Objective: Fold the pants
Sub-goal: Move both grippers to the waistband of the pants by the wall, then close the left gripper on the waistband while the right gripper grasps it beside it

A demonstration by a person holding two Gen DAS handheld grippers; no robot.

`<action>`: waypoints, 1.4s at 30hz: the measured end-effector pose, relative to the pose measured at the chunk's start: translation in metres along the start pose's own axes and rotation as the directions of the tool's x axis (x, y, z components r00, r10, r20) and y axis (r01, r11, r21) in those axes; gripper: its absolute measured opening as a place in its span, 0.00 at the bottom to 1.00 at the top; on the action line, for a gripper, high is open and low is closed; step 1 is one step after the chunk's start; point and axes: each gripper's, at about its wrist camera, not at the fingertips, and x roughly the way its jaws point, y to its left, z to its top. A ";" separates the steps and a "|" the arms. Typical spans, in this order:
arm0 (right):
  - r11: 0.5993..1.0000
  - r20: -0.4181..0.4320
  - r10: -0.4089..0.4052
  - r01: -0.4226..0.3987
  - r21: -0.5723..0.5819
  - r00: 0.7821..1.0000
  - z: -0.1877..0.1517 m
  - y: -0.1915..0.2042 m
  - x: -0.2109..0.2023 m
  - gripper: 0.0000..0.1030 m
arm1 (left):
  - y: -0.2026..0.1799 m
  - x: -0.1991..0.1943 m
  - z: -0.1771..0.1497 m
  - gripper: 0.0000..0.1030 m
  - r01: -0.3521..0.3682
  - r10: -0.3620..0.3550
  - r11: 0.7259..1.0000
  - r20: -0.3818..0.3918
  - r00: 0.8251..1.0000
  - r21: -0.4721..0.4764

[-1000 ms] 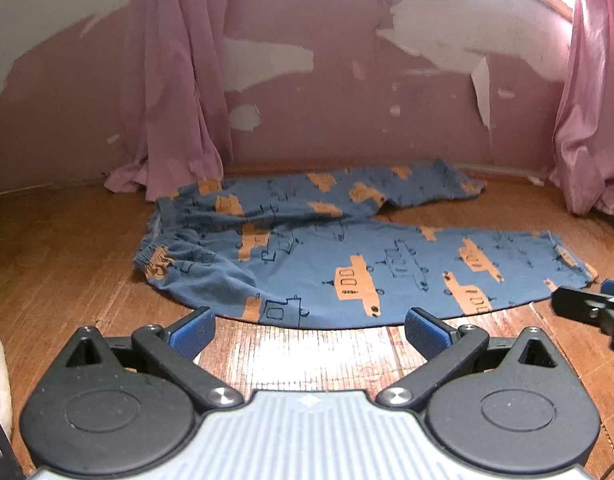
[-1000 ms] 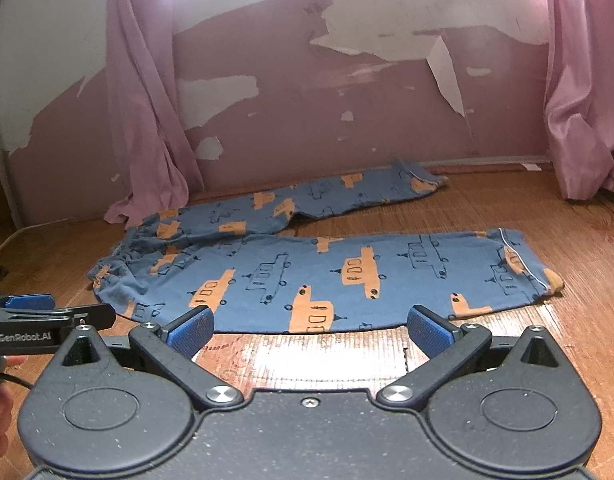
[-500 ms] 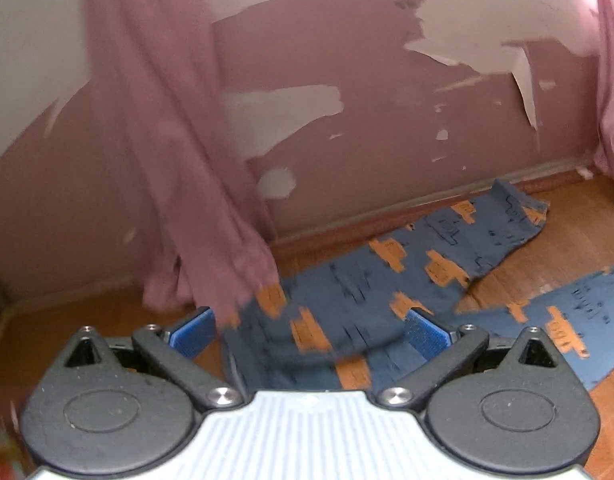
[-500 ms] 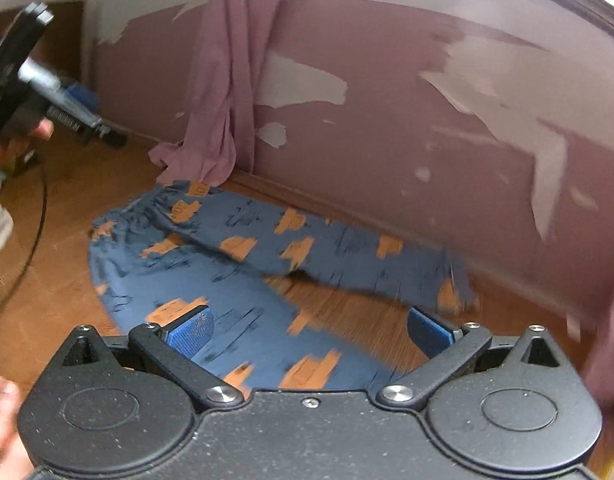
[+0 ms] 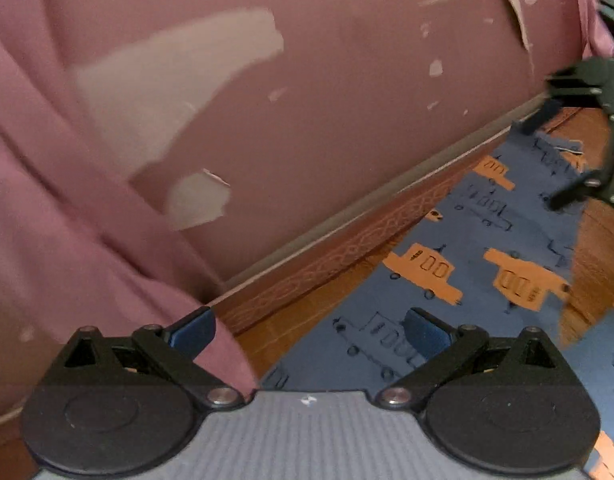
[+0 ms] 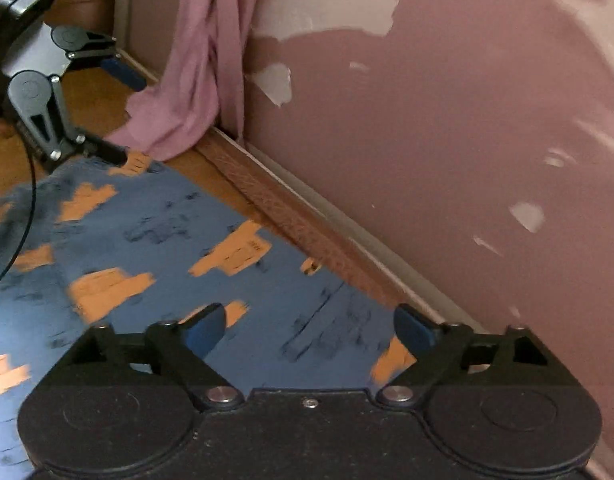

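The blue pants (image 5: 467, 264) with orange vehicle prints lie flat on the wooden floor beside the wall. In the left wrist view my left gripper (image 5: 309, 330) is open, low over the pants' edge next to the pink curtain, with nothing between its pads. Farther along the same leg my right gripper (image 5: 547, 160) is open near the cuff end. In the right wrist view the right gripper (image 6: 309, 328) hovers open over the pants (image 6: 159, 236), which look blurred. The left gripper (image 6: 121, 114) stands open at the far end by the curtain.
A pink curtain (image 5: 67, 240) hangs to the floor and bunches beside the pants (image 6: 179, 92). The peeling pink wall (image 6: 427, 140) and its baseboard (image 6: 307, 224) run close along the pants. A black cable (image 6: 29, 208) trails over the fabric at the left.
Both grippers have moved forward from the near side to the far pant leg by the wall, the left to the curtain end and the right to the cuff end. Both stayed open.
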 end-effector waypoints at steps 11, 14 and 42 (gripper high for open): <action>0.996 -0.137 0.094 -0.095 0.002 0.986 0.007 -0.061 0.080 0.61 | 0.022 0.082 -0.009 0.76 0.130 -0.138 0.989 -0.119 0.983 -0.076; 0.992 -0.156 0.121 -0.124 -0.007 0.980 0.001 -0.067 0.081 0.60 | 0.020 0.090 -0.011 0.75 0.160 -0.166 0.986 -0.160 0.973 -0.050; 0.932 0.044 -0.347 0.350 -0.100 0.937 0.019 -0.020 0.079 0.00 | -0.015 0.113 0.016 0.07 -0.189 0.181 0.976 -0.084 0.980 -0.106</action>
